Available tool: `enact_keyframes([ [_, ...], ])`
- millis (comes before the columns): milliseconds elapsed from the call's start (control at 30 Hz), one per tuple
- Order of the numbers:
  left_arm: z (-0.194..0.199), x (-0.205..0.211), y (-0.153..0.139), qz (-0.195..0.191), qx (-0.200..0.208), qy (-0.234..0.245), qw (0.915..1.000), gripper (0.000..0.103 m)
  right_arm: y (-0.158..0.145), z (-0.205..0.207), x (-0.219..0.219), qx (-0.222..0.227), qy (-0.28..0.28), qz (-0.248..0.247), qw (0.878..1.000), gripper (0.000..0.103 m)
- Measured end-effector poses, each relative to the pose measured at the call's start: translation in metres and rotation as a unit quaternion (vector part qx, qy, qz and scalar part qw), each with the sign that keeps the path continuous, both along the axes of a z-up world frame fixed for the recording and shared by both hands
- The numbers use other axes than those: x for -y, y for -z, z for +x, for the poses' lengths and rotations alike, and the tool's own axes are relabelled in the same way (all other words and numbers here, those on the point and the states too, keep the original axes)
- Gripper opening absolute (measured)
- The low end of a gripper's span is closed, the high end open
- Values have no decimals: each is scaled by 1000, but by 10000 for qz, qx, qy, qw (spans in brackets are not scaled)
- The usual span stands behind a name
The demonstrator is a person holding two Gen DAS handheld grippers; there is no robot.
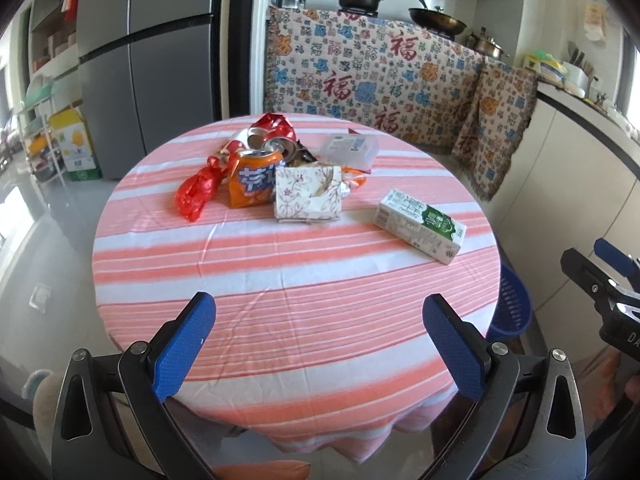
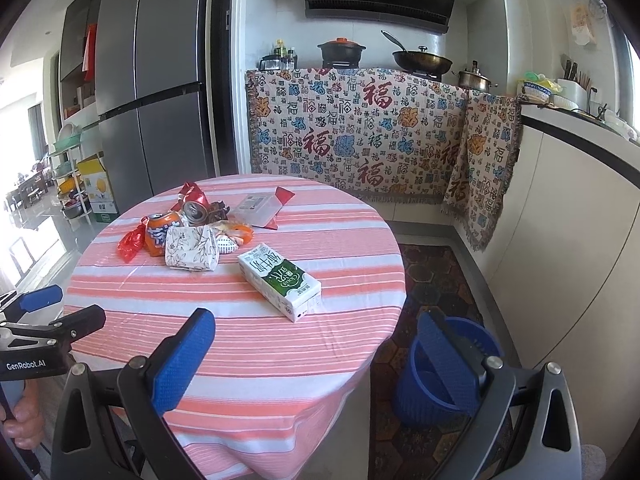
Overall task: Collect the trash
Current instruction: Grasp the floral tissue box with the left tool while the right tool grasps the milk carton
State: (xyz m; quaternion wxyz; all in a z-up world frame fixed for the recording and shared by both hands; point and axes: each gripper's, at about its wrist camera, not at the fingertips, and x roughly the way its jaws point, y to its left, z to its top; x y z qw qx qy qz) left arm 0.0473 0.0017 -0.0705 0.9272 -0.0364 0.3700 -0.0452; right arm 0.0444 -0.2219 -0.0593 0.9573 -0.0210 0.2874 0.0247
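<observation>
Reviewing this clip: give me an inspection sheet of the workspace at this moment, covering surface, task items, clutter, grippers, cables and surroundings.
Surface: round table under a pink-and-white striped cloth, near half bare.
Job's things: milk carton lying flat, apart from the pile; orange soda can, floral paper box, red plastic bag, crushed can, clear plastic box grouped at the far side; blue bin on the floor at the table's right.
Clutter: nothing seen besides the trash.
Grippers: left gripper open, empty; right gripper open, empty.
Cables: nothing seen.
Surroundings: fridge, cloth-draped stove counter with pots.
</observation>
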Motion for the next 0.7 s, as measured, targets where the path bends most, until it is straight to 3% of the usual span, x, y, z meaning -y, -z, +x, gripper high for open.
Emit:
enact_keyframes([
  [200,13,-9,8,-184,-69,-17,9998,103,10,16,1,-78,-165,-62,9998,103],
  [400,35,-19,26,-151,-398,-58,9991,103,29,44,-2,-205,-534,-239,9981,103],
  [700,82,-26,45,273,-561,153,9979,103,77,99,-14,-776,-1248,-442,9881,103],
])
